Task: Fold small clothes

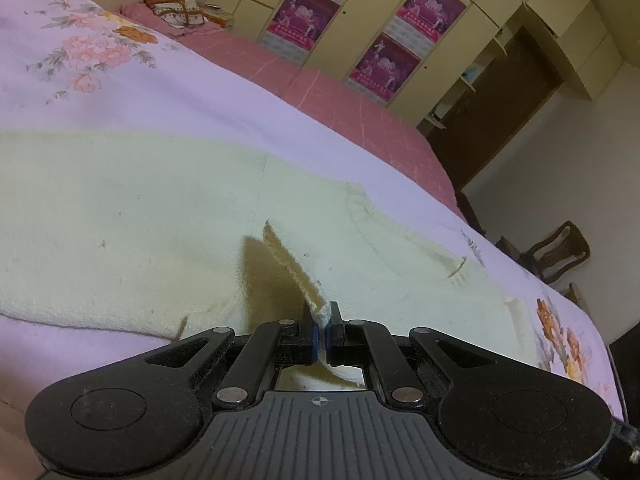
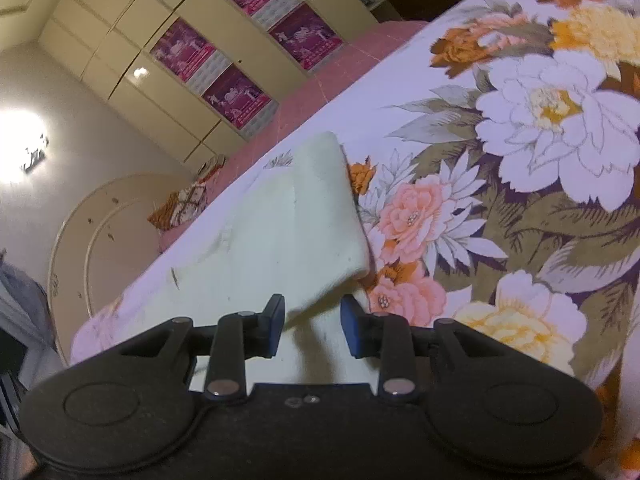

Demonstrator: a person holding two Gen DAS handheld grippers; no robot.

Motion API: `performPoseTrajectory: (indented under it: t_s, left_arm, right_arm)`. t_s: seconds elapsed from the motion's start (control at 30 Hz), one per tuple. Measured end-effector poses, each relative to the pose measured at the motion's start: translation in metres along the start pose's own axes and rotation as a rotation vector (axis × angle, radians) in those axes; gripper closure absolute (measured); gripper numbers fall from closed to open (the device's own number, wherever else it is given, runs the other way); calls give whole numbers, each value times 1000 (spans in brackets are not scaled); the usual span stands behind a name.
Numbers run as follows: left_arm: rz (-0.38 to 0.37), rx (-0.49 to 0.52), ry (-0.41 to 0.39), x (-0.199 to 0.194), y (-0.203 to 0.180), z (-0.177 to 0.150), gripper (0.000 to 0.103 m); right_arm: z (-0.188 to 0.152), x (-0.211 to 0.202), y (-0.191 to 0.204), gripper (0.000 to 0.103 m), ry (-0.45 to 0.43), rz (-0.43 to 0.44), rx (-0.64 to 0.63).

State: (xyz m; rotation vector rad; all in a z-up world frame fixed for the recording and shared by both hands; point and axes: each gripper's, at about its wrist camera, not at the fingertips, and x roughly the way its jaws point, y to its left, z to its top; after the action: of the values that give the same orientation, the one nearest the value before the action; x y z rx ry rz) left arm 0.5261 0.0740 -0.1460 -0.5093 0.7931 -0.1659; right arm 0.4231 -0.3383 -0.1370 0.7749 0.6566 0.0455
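A cream knitted garment (image 1: 132, 216) lies spread on the floral bedspread (image 1: 100, 60). My left gripper (image 1: 322, 326) is shut on a ribbed edge of the garment (image 1: 296, 272) and holds it lifted off the rest of the cloth, casting a shadow. In the right wrist view the same cream garment (image 2: 288, 232) lies on the bedspread (image 2: 540, 128), with a folded corner just ahead of my right gripper (image 2: 312, 322). The right gripper is open, its blue pads either side of that corner, with nothing held.
A pink quilt (image 1: 320, 92) covers the bed beyond the bedspread, with a folded patterned cloth (image 1: 180, 12) on a pillow at the far end. Cream wardrobes with magenta posters (image 1: 384, 60) line the wall. A wooden chair (image 1: 556, 252) stands beside the bed.
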Motion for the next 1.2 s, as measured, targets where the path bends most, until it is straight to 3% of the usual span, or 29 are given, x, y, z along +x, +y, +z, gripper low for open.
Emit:
performPoseTrajectory:
  t_s: [0.1,0.17,0.23,0.53,0.7,0.87,0.93,1.0,1.1,1.17,1.2]
  left_arm:
    - [2,0,7,3,1,-1,100]
    - [0,1,9,4,1,-1,100]
    - [-1,4,8,4,1,-1,100]
    - [-57,59,-33,4,-10,18,100]
    - [-65,25,28,15,2,29,100]
    - [-50,17,46,22,10,16,100]
    - [-40,14,49,26,8,12,100]
    - [-44,46,4,22,-3,19,100]
    - [-159,193,-170,-8,-36,30,100]
    - [-191,229,-199,-16,-39,30,100]
    - [-167,225,-170,-12,-34,27,100]
  right_arm:
    - [6,5,-8,77,-6,13,66]
    - [9,8,-13,91,-5,1,92]
    - [10,9,-15,98,-7,-19,91]
    - [13,7,-14,99,-19,-32,56]
    - [12,8,-18,98,-13,-23,77]
    - [12,7,-24,90,-10,17,113]
    - [11,8,-25,92,-10,20,122]
    - [11,8,-23,98,-12,4,97]
    - [11,6,-20,98,-31,-7,68]
    - [7,7,-20,99,-28,-9,63]
    - [6,8,-21,99,-32,-5,67]
